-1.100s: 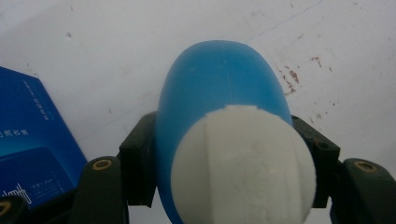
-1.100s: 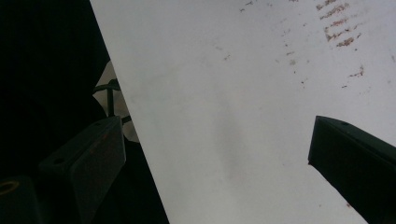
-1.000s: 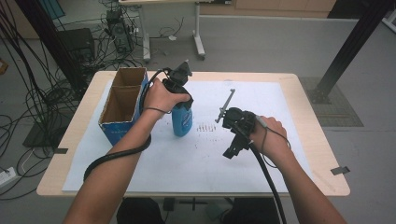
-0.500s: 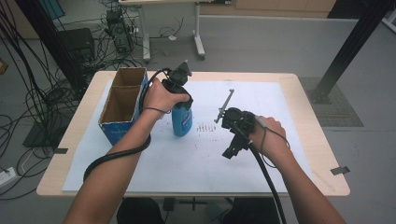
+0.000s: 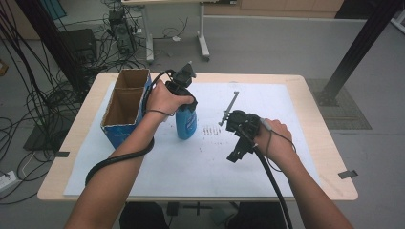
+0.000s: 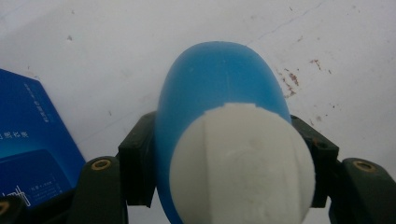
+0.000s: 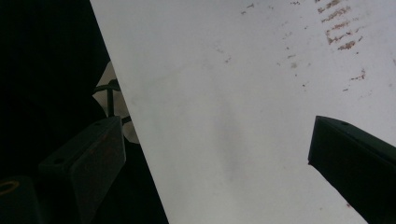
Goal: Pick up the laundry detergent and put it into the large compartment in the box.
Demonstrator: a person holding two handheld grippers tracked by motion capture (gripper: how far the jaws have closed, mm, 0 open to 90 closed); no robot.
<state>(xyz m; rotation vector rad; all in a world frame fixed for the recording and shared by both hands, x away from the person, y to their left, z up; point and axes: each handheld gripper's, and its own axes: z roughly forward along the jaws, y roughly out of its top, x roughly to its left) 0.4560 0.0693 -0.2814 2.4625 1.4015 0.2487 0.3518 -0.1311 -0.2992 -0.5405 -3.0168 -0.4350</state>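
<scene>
One rounded blue plastic bottle [image 5: 186,121] with a white cap stands upright on the white paper sheet [image 5: 267,171], just beside one open cardboard box with a blue printed side [image 5: 125,107]. The left gripper [image 6: 229,149] is clamped on the bottle, one black jaw against each side below the cap. The right gripper [image 7: 219,154] hovers over bare paper, jaws well apart, nothing between them. One wooden table [image 5: 329,143] bears everything.
</scene>
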